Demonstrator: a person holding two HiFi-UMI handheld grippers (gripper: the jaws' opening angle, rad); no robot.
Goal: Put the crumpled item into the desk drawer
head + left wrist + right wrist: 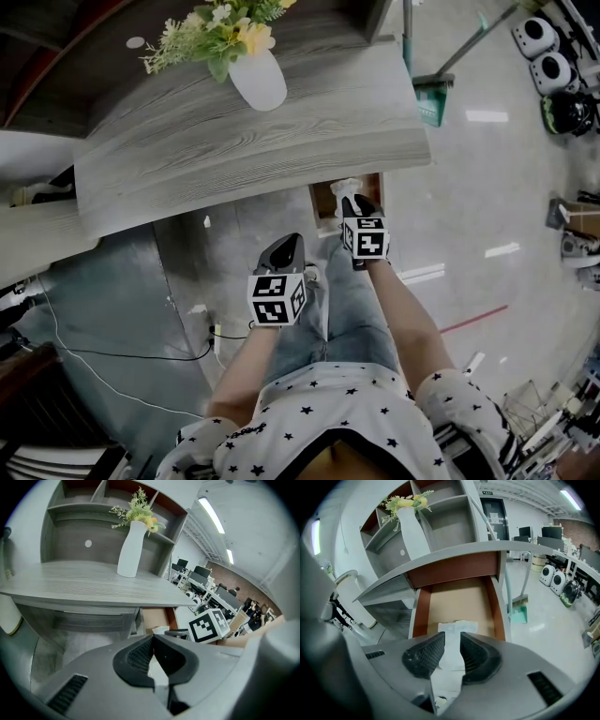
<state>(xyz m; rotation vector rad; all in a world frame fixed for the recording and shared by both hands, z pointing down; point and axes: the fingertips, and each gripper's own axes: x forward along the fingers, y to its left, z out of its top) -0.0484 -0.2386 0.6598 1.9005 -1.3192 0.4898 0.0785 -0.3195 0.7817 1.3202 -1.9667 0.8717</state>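
A person in a star-print top stands at a grey wood-grain desk [234, 141], a two-jaw gripper in each hand. Lower centre in the right gripper view, the right gripper [451, 637] is clamped on the crumpled item [452, 652], a white, paper-like wad whose upper edge sticks out past the jaw tips. The wad hangs at the front end of the open desk drawer [461, 597], a brown-floored tray pulled out from under the desktop. Whether it touches the drawer floor cannot be made out. In the head view the same white wad shows at centre frame, at the drawer's near edge just under the desktop. The left gripper [153, 639], lower centre in its own view, has its jaw tips pressed together with nothing between them, and it sits left of and below the right one in the head view. A white vase [258, 80] of yellow and green flowers stands on the desk, upper centre. A green dustpan [518, 612] rests on the floor right of the drawer
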